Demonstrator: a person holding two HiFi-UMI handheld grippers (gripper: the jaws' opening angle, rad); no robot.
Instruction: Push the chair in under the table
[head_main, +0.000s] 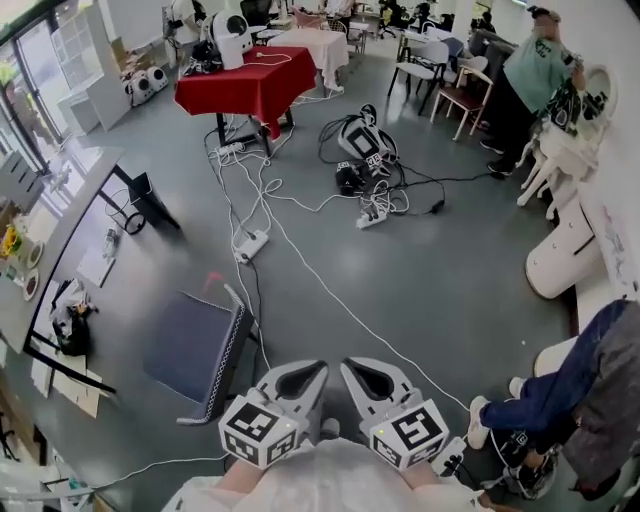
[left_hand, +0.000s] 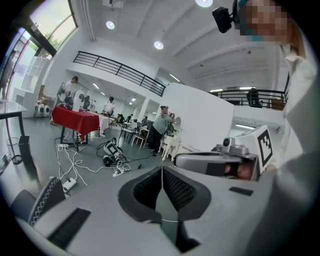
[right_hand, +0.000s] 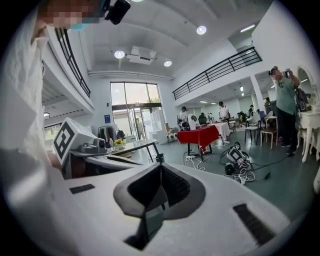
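The chair (head_main: 195, 345), with a dark blue seat and a black backrest, stands on the grey floor to the right of the long grey table (head_main: 62, 225). Its seat faces the table and it stands apart from it. My left gripper (head_main: 312, 372) and right gripper (head_main: 356, 370) hover side by side just right of the backrest, touching nothing. Both are shut and empty. In the left gripper view the shut gripper (left_hand: 162, 172) points past the backrest edge (left_hand: 42, 200). From the right gripper (right_hand: 161, 170), also shut, the table (right_hand: 127, 147) shows ahead.
White cables and a power strip (head_main: 250, 243) run across the floor beyond the chair. A red-cloth table (head_main: 245, 80) and a pile of equipment (head_main: 365, 150) stand farther off. A person (head_main: 530, 80) stands top right; another person's legs (head_main: 555, 390) are lower right.
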